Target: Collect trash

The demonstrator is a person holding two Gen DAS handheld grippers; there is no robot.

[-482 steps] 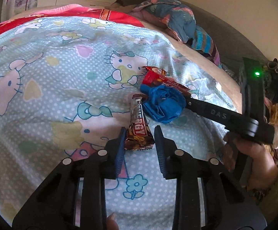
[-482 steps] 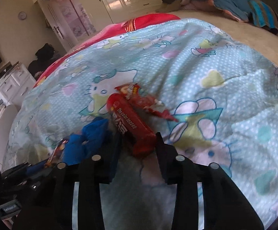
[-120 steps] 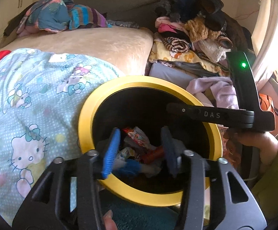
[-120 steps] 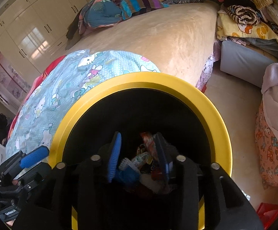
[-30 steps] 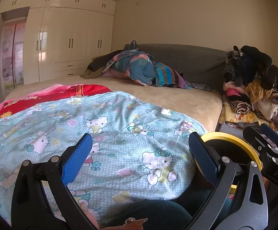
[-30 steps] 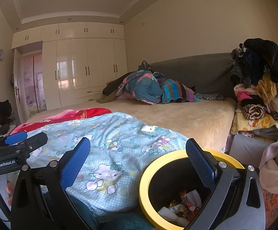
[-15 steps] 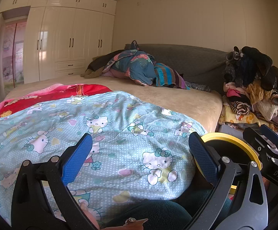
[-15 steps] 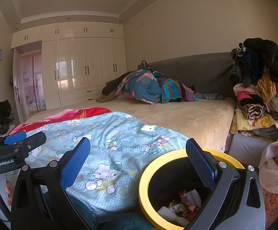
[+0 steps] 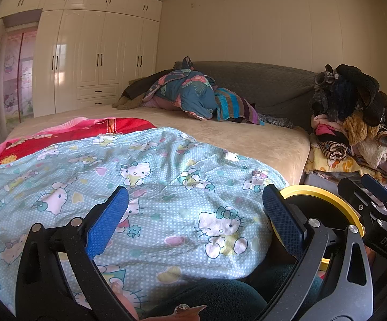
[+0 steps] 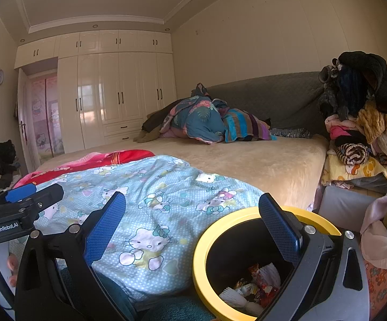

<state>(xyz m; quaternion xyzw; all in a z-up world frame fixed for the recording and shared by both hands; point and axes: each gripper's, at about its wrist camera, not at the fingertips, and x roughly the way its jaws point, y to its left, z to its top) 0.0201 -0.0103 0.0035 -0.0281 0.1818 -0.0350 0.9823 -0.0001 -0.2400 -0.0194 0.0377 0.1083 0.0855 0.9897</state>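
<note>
Trash [image 10: 252, 289] sits in the bottom of the black bin with the yellow rim [image 10: 204, 238] — crumpled wrappers, red and white, heaped loose, no clear long axis to any piece from here. The bin stands on the floor hard against the foot corner of the bed, just below the edge of the Hello Kitty quilt [image 10: 150, 214]. Your right gripper [image 10: 192, 226] is the nearer one: the bin lies low and to the right of its centre line, and the right-hand jaw overlaps the rim in view. Jaws spread wide, nothing between them. Your left gripper [image 9: 194, 218] is the same — jaws fully apart, holding nothing — and points over the quilt, with only an arc of the yellow rim [image 9: 324, 195] showing behind its right-hand jaw. Quilt surface as far as both views show: no wrappers or scraps visible on it. Beyond it, bare beige mattress [image 9: 247, 139], a bundle of bedding [image 9: 190, 93] at the grey headboard, and a heap of clothes [image 10: 364, 123] to the right of the bin. Judgement: the collecting looks done or nearly so. If more turns up on the quilt, the bin is down and right of both grippers, so the right hand has the shorter carry.
</note>
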